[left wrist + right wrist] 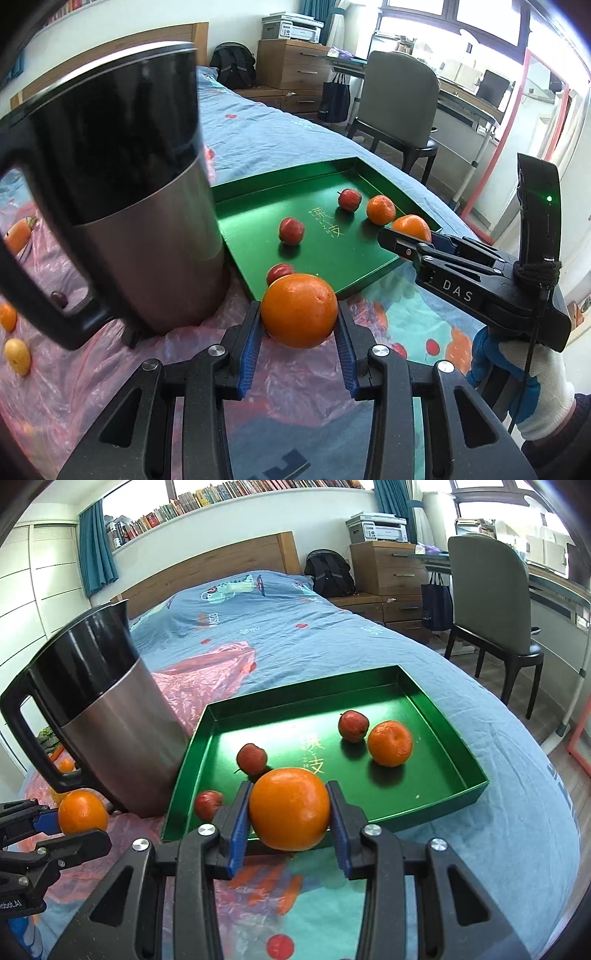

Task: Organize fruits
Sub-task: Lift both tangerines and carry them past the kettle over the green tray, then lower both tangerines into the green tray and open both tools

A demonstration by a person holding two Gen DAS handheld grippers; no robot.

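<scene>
My left gripper [298, 310] is shut on a large orange [299, 314], held just above the pink plastic sheet in front of the green tray [288, 173]. In the right wrist view, my right gripper [289, 788] is shut on another orange [290, 808] over the tray's near edge [303, 686]. The tray holds three small red apples [251, 757] [352, 725] [208, 805] and one orange [389, 743]. The right gripper [406, 240] shows at the tray's right corner in the left wrist view. The left gripper [74, 827] shows at lower left with its orange [83, 812].
A tall steel jug [147, 221] with a black handle stands close to the tray's left side. Loose fruits lie left of it on the plastic: an orange [7, 315] and a yellow fruit [16, 356]. Everything rests on a blue bedsheet; a chair [491, 602] stands beyond the bed's right edge.
</scene>
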